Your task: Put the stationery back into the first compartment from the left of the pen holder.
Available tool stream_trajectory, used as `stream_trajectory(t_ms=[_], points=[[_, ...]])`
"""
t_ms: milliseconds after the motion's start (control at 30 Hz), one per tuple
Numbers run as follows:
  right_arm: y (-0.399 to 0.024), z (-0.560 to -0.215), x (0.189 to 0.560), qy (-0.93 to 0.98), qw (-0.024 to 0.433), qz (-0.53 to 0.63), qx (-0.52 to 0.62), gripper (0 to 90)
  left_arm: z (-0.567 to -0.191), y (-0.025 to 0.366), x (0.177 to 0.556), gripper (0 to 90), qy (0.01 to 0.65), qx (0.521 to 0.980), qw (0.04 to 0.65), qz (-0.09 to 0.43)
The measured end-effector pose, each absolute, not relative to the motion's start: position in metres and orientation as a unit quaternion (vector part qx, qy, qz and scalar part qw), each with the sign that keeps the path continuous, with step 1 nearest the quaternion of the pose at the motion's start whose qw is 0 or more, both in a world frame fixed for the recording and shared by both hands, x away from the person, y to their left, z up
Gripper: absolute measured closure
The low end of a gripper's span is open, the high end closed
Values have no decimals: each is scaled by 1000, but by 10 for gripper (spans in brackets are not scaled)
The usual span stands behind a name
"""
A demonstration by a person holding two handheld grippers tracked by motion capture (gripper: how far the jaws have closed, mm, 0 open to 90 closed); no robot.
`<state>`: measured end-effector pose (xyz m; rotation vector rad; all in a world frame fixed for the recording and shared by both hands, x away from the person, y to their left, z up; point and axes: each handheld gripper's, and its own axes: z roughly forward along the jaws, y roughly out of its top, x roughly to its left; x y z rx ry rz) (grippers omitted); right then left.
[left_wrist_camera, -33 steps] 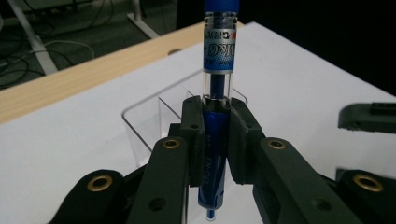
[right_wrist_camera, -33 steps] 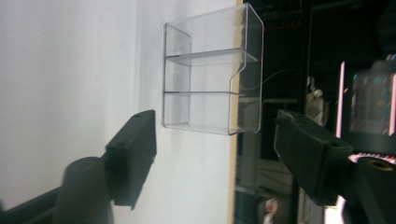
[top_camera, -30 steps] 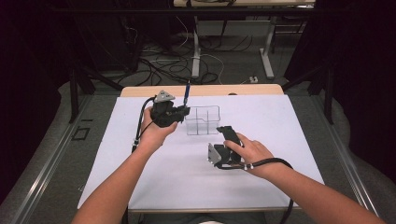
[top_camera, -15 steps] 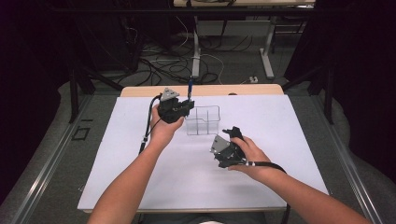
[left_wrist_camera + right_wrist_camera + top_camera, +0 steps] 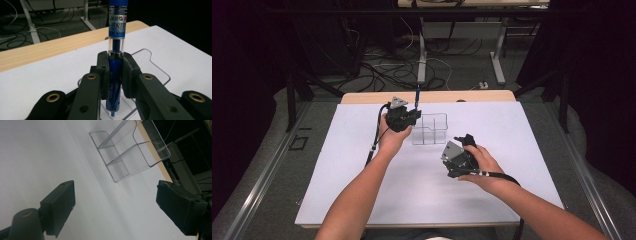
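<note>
In the high view, the left gripper [image 5: 412,116] sits left of centre, at the left wall of the clear organizer [image 5: 430,129]. A blue pen [image 5: 417,95] rises upright from it against the wooden table edge [image 5: 362,97]. The left gripper view adds detail that the high view lacks: both pads are closed on the blue grip section of the pen [image 5: 114,82], the printed transparent barrel extends past the top of the frame, and the tip points down at the lower centre, above the curved rim of the organizer [image 5: 152,58]. Whether the tip touches the organizer floor cannot be determined.

The right gripper [image 5: 468,141] lies right of centre in the high view, just right of the organizer and apart from it. In the right gripper view its jaws stand wide apart with nothing between them; they have just been opening. This view shows the organizer [image 5: 130,150] at the upper centre of the frame, with internal dividers forming compartments that hold nothing.

A white mat [image 5: 337,165] covers the table. Cables [image 5: 377,70] lie on the floor in the upper part of the high view.
</note>
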<state>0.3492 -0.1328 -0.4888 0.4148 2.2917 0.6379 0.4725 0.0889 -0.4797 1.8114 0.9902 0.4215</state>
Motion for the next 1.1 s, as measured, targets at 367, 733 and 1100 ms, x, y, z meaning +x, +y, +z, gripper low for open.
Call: stream_trajectory(t_ms=[367,733,1100], points=[[-136,-490,350,884,355,253,167,156,-484,93,470,765,417,753,483,161],[-142,-491,352,882,344,262,188,152,-470,112,452,361,418,743,493,172],[-162,-483,364,854,275,308,318,53,-461,148,412,204,420,752,492,123]])
